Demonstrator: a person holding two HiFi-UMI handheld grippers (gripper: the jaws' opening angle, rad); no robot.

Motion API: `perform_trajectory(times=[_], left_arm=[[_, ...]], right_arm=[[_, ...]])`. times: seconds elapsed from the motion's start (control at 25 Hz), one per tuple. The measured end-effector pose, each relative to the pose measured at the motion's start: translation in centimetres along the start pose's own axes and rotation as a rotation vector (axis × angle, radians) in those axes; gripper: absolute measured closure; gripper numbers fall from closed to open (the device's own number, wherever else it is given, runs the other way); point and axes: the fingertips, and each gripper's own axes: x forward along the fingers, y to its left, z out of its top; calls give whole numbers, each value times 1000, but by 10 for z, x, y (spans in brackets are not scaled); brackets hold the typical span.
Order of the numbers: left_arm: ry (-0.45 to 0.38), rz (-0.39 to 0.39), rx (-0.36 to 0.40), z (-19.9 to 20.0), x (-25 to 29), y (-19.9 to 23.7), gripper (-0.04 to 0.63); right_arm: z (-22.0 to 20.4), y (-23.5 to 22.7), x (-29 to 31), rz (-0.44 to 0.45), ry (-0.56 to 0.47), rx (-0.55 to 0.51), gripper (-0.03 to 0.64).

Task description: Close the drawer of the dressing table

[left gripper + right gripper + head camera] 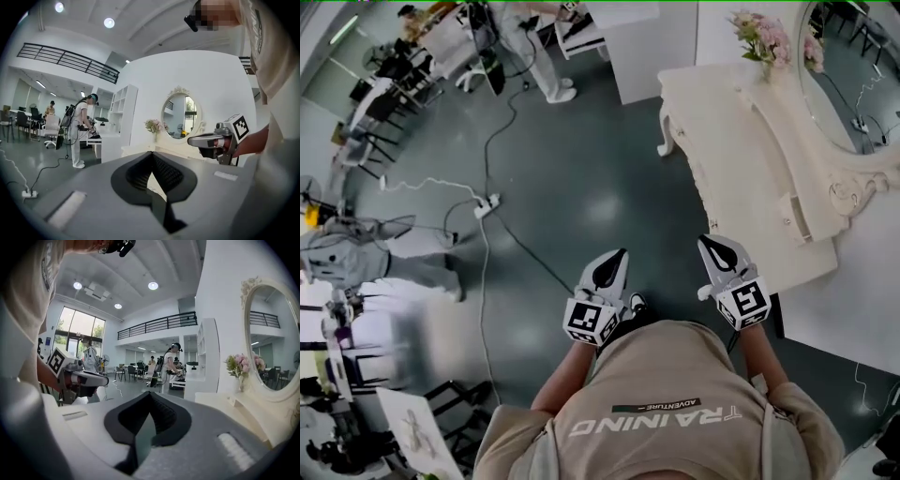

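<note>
The cream dressing table (741,159) stands at the right, with an oval mirror (853,75) and pink flowers (761,37) on it. A small drawer front (794,214) juts a little out of its raised back shelf. My left gripper (619,255) is shut and empty, held over the floor to the left of the table. Close to the table's near corner, my right gripper (708,242) is also shut and touches nothing. In the left gripper view the jaws (152,154) meet, facing the mirror (180,115). The right gripper view has the shut gripper (150,394) beside the tabletop (225,404).
A power strip (487,203) and cables lie on the grey floor ahead. A person in white (548,56) stands near a white cabinet (652,47) at the back. Chairs and desks (375,112) crowd the left side.
</note>
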Motion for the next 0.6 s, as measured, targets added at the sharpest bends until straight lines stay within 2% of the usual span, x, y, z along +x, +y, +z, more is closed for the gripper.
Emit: perform_trajectory(times=[0.12, 0.2, 0.32, 0.44, 0.6], left_arm=[[-18, -15, 11, 13, 17, 35, 580], [-19, -29, 20, 14, 24, 54, 580], [2, -37, -5, 5, 31, 84, 580], [30, -22, -24, -3, 38, 104, 581], [52, -15, -24, -9, 55, 118, 581]], right_arm=[[18, -18, 29, -39, -14, -11, 615], [25, -24, 47, -65, -28, 18, 615], [19, -24, 67, -118, -10, 61, 615], [13, -21, 80, -116, 11, 128, 615], [6, -38, 100, -123, 30, 150, 615]])
